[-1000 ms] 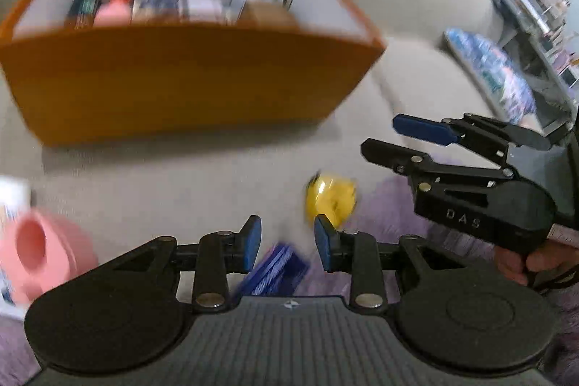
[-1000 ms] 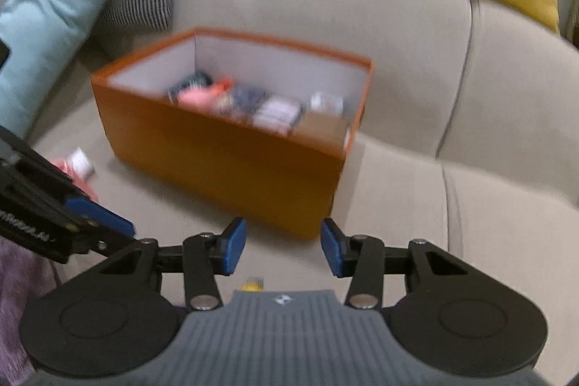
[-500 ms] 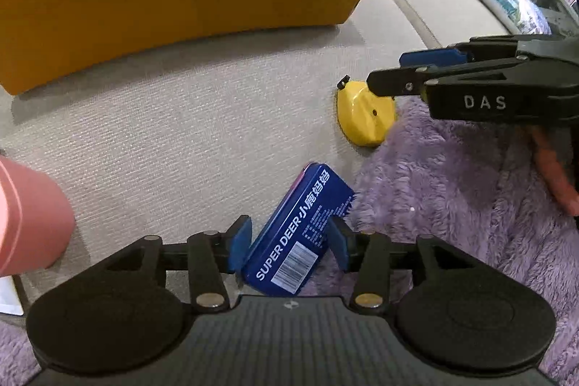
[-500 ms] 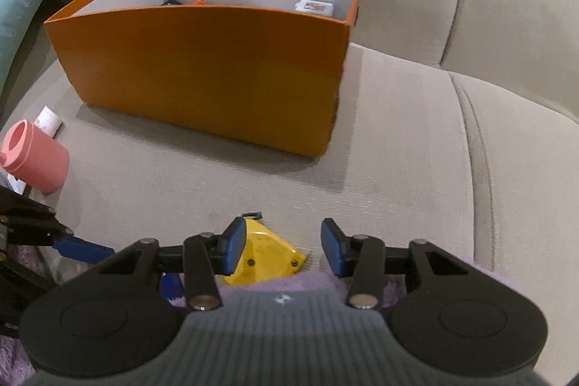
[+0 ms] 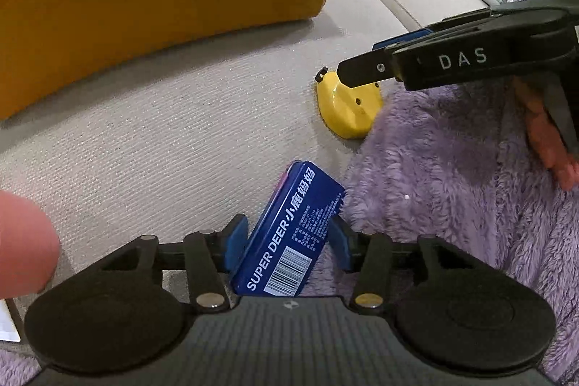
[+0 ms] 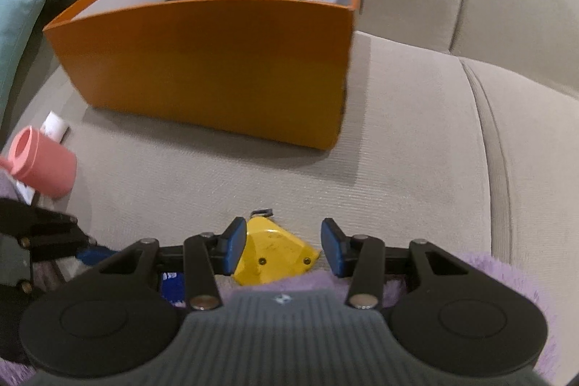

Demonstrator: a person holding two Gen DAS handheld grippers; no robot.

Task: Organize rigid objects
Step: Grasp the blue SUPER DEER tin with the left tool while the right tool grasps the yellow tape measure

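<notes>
Left tongs (image 5: 287, 239) are seen lowered around a blue flat tin printed "SUPER DEER" with a barcode (image 5: 289, 234); the tin is tilted on edge at the border between the beige woven sofa seat cushion (image 5: 163, 132) and a purple fluffy blanket (image 5: 452, 187). The jaws have just been closing slightly after widening, with the tin between them; the blue pads are seen at both sides of the tin, but firm pressing cannot be told. Right tongs (image 6: 280, 246) are held apart, not gripping: a yellow faceted plastic tape-measure-like case (image 6: 275, 257) lies between the pads on the cushion edge, close to the left pad, a clear gap to the right pad. In the left wrist view the same yellow case (image 5: 347, 111) is seen under the tip of the right tongs (image 5: 362, 71), partly tucked against the blanket. An orange rectangular cardboard box with white lining (image 6: 217, 67) stands further back on the sofa seat, a few small items barely visible inside. A pink cylindrical cup lying on its side (image 6: 43, 161) is seen near the box's left end, a white paper piece (image 6: 54, 125) beside it. A teal cushion (image 6: 21, 6) is seen at far left.
</notes>
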